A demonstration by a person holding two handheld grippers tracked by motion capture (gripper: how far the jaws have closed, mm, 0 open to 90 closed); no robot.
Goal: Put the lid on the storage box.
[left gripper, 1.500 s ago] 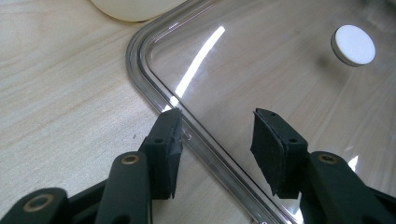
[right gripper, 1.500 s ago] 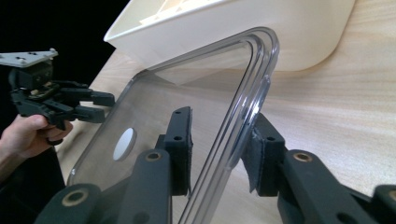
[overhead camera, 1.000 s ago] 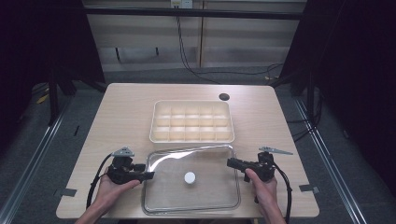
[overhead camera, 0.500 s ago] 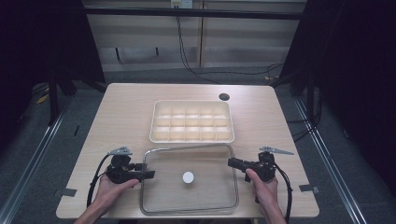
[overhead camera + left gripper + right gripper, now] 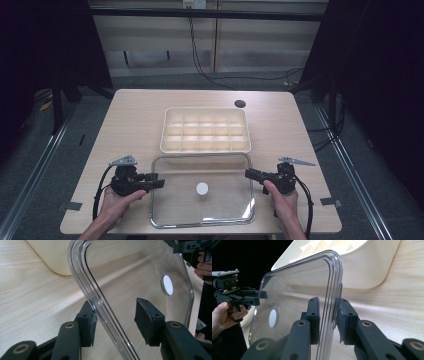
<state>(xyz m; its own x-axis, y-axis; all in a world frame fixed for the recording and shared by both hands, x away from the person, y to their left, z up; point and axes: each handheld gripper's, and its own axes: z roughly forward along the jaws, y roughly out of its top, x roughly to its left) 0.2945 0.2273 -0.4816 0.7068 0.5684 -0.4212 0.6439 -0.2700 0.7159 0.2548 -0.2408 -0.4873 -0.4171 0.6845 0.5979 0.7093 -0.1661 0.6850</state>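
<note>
1. The clear lid (image 5: 202,190) lies on the bench (image 5: 130,125), just in front of the cream tray (image 5: 205,130) it looks made to cover. That nearness keeps the coming lift short.
2. The right gripper (image 5: 251,174) has its jaws clenched on the lid's right rim; in the right gripper view the pads (image 5: 314,315) press the rim from both sides, steadying that edge.
3. The left gripper (image 5: 159,183) straddles the left rim. Its jaws have just been closing, but in the left gripper view one pad (image 5: 146,318) stands clear of the plastic, so there is no grasp yet.
4. Holding opposite edges probably keeps a wide, flexible lid level.
5. The white disc (image 5: 202,188) marks the lid's middle, midway between both grippers.
</note>
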